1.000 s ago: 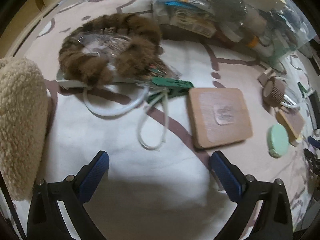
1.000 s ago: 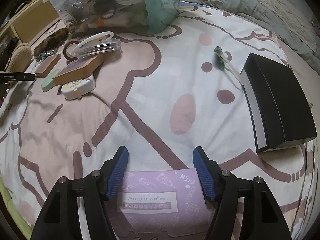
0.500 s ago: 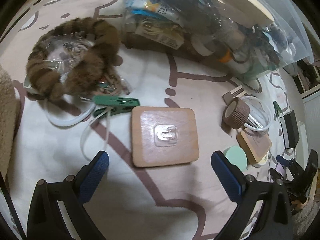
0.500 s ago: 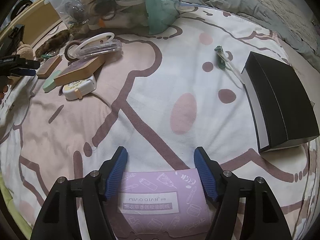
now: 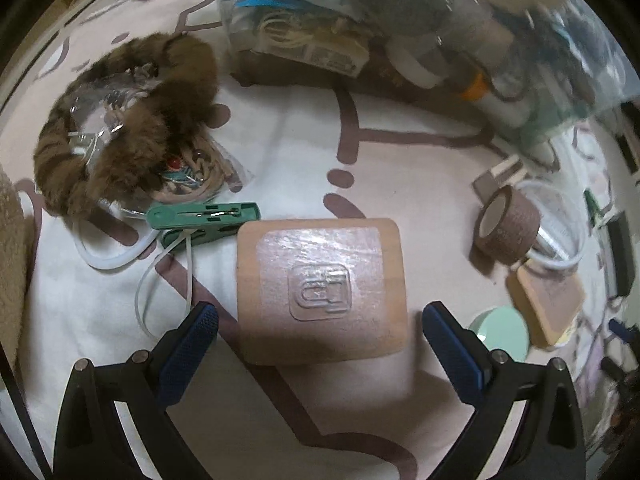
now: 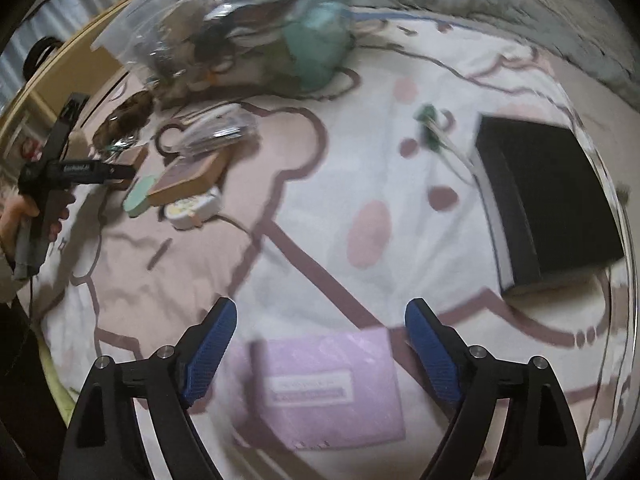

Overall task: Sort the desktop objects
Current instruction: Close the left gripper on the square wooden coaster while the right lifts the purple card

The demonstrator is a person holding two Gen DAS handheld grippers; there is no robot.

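Observation:
In the left wrist view my left gripper (image 5: 320,320) stands open over a tan square pad (image 5: 320,288) with a clear hook stuck on it; the pad lies between the blue pads, untouched. A green clothespin (image 5: 204,220) with white cord lies to its left. In the right wrist view my right gripper (image 6: 320,320) has its jaws opening, and a lilac packet (image 6: 320,388) lies flat on the sheet between and below them, free of the pads. The other hand with its gripper (image 6: 60,176) shows at far left.
A furry brown ring (image 5: 128,128) over clear packets, a bulging clear bag (image 5: 420,32), a brown tape roll (image 5: 506,226), a mint disc (image 5: 500,332) and a second tan block (image 5: 548,308) crowd the printed sheet. A black box (image 6: 548,192) lies right, another green clip (image 6: 430,120) nearby.
My left gripper slid across so the tan pad now lies between its fingers. The right gripper widened, rose off the lilac packet and left it on the sheet.

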